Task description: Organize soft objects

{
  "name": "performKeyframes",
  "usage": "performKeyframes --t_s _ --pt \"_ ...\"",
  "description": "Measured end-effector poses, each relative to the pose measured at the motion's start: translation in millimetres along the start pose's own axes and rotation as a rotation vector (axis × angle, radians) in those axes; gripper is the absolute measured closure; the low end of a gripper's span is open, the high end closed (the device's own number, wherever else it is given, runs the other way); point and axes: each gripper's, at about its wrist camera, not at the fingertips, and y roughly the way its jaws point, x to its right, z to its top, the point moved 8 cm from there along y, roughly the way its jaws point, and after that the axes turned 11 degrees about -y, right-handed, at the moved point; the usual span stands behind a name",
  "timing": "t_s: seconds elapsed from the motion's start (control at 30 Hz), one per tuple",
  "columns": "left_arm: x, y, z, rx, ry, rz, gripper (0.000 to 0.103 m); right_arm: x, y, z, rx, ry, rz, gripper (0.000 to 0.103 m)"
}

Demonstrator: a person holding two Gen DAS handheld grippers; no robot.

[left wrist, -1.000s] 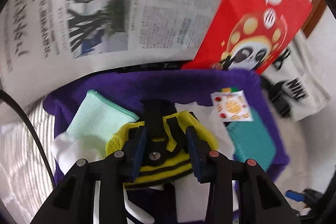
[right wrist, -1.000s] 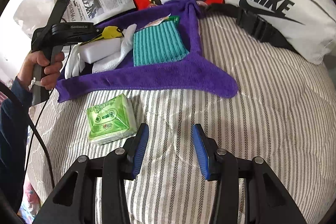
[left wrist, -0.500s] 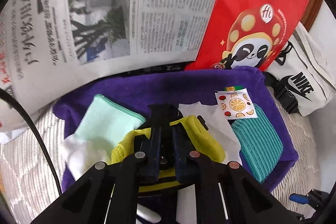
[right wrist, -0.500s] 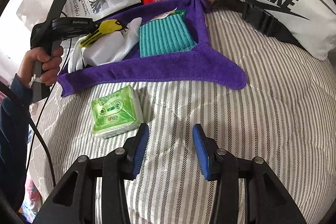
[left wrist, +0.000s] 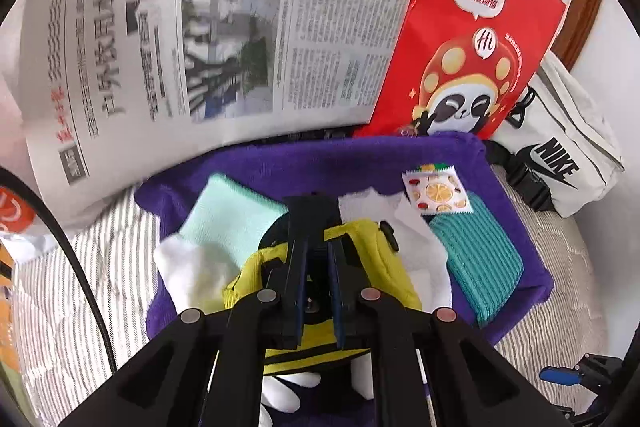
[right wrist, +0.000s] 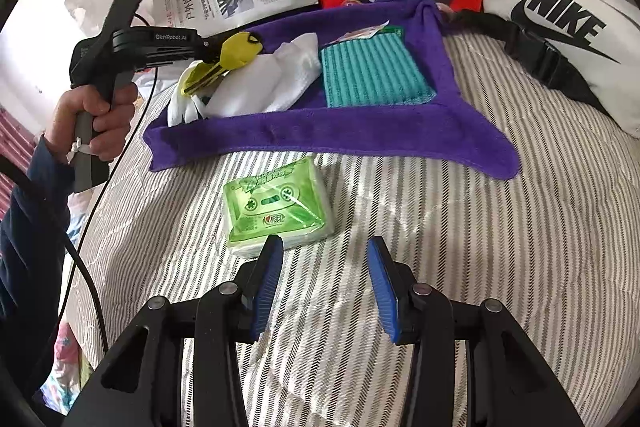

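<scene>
My left tool [right wrist: 218,57] is clamped tight on the yellow toy [right wrist: 236,51], lifted just above the left end of the purple cloth [right wrist: 320,135]. On that cloth, left to right, I see a mint cloth [left wrist: 230,213], white socks [right wrist: 272,79] and a teal towel [right wrist: 372,73]. My right tool [right wrist: 324,283] stands half open, holding nothing, beside the green tissue pack [right wrist: 278,207] on the bed, just in front of the cloth.
</scene>
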Motion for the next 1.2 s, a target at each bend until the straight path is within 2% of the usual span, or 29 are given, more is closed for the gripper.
performKeyframes --t_s 0.13,0.27,0.33,0.4,0.53,0.67,0.73,0.8,0.9,0.97,1.0,1.07,1.2 --pt "4 17 -8 -0.039 0.038 0.030 0.089 -1 1 -4 -0.015 -0.001 -0.001 0.059" --pt "5 19 -5 -0.057 0.017 0.000 0.079 2 0 -8 -0.035 -0.001 -0.007 0.059" --pt "2 14 -4 -0.055 0.014 0.001 0.059 5 -1 -11 -0.039 0.002 -0.006 0.059" --pt "-3 6 -3 -0.037 0.015 0.002 0.052 9 0 -14 -0.045 0.010 -0.010 0.059" --pt "-16 -1 6 0.011 -0.028 0.022 0.054 17 5 -17 -0.054 0.034 -0.009 0.059" --pt "-12 18 16 -0.021 -0.045 0.012 0.057 18 6 -18 -0.060 0.038 -0.011 0.059" --pt "-7 34 15 -0.064 -0.024 0.037 0.063 18 5 -19 -0.062 0.033 -0.012 0.059" --pt "0 50 10 -0.106 0.016 0.055 0.063 18 5 -20 -0.065 0.032 -0.015 0.059" --pt "2 57 9 -0.108 0.017 0.065 0.064 22 7 -22 -0.077 0.039 -0.020 0.059" --pt "-1 61 8 -0.116 0.020 0.081 0.071 23 7 -22 -0.078 0.043 -0.017 0.059" --pt "0 62 7 -0.109 0.036 0.090 0.082 22 8 -21 -0.076 0.041 -0.017 0.059" --pt "1 63 4 -0.106 0.065 0.089 0.083 20 8 -21 -0.078 0.036 -0.015 0.059" --pt "-4 53 3 -0.080 0.034 0.052 0.083 13 9 -19 -0.078 0.024 -0.007 0.059"
